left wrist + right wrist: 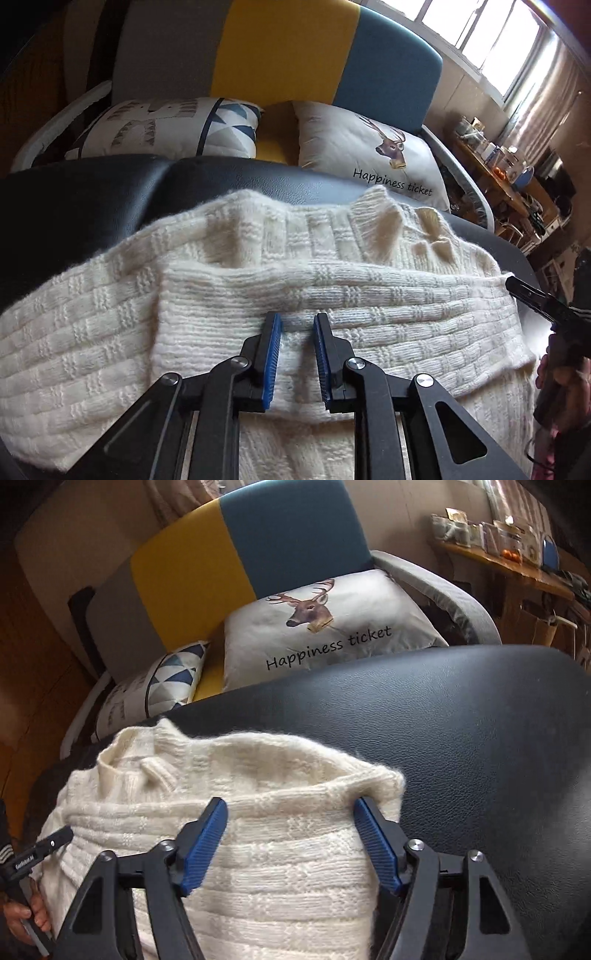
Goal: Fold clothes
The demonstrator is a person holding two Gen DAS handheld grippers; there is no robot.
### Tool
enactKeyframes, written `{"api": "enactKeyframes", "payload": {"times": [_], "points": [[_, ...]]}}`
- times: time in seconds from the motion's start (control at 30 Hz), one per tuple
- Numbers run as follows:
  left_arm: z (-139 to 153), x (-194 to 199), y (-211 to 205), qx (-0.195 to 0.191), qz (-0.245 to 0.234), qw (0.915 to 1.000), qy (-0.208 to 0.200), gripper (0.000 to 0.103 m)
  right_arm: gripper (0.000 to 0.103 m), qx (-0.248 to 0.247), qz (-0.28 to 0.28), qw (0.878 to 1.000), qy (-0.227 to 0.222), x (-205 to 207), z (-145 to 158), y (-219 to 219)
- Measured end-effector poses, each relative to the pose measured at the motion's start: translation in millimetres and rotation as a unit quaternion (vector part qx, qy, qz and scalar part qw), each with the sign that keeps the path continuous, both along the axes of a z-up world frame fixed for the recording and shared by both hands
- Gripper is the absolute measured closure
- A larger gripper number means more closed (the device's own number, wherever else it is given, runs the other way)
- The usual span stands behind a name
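Hovering low over a cream knitted sweater, the left hand-held gripper has its blue-padded fingers a narrow gap apart, tips resting against a folded band of the knit, with nothing clamped between them. The right hand-held gripper is spread wide, its blue pads straddling the right-hand part of the same sweater; the right pad lies against the rolled edge of the knit, and no fabric is pinched between the two. In the left wrist view the right gripper's black finger shows at the sweater's right edge, with a hand behind it; in the right wrist view the left gripper's finger and the holding hand appear at the lower left.

The sweater lies partly folded on a black leather-like table, a sleeve or folded layer laid across its body and the ribbed collar pointing away. Beyond the table stands a sofa with grey, yellow and blue panels, carrying a triangle-patterned cushion and a deer cushion printed "Happiness ticket". Farther right, a cluttered wooden shelf sits under a bright window.
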State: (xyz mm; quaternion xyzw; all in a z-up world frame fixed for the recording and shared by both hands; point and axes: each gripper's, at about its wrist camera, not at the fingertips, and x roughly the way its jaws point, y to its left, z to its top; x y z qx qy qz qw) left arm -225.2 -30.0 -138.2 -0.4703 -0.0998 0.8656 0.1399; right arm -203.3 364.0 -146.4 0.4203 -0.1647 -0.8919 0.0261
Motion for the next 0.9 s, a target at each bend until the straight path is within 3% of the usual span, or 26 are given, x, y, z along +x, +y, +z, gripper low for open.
{"api": "enactKeyframes", "payload": {"times": [0.13,0.3,0.43,0.6,0.83,0.9], "points": [[-4.6,7.8,0.9,-0.004,-0.004,0.9997,0.024,0.084,0.036,0.054,0.028,0.998,0.001,1.8,-0.6,-13.1],[8.6,6.0,3.4,0.003,0.007,0.9999,0.010,0.083,0.036,0.065,0.051,0.997,0.003,26.4,21.0,-23.3],[23.2,18.5,12.2,-0.010,-0.010,0.9994,0.033,0.079,0.036,0.066,0.070,0.995,0.002,50.5,36.2,-31.8],[9.4,24.2,5.5,-0.040,-0.002,0.9991,0.012,0.079,0.036,0.069,0.045,0.994,-0.073,79.6,2.7,-30.7],[5.9,19.0,-15.9,0.028,0.032,0.9989,-0.017,0.079,0.035,0.060,-0.006,0.996,-0.067,91.6,6.5,-29.7],[16.7,27.2,-31.9,0.065,0.052,0.9963,-0.022,0.078,0.035,0.077,-0.006,0.996,-0.037,104.1,21.4,-40.6]]}}
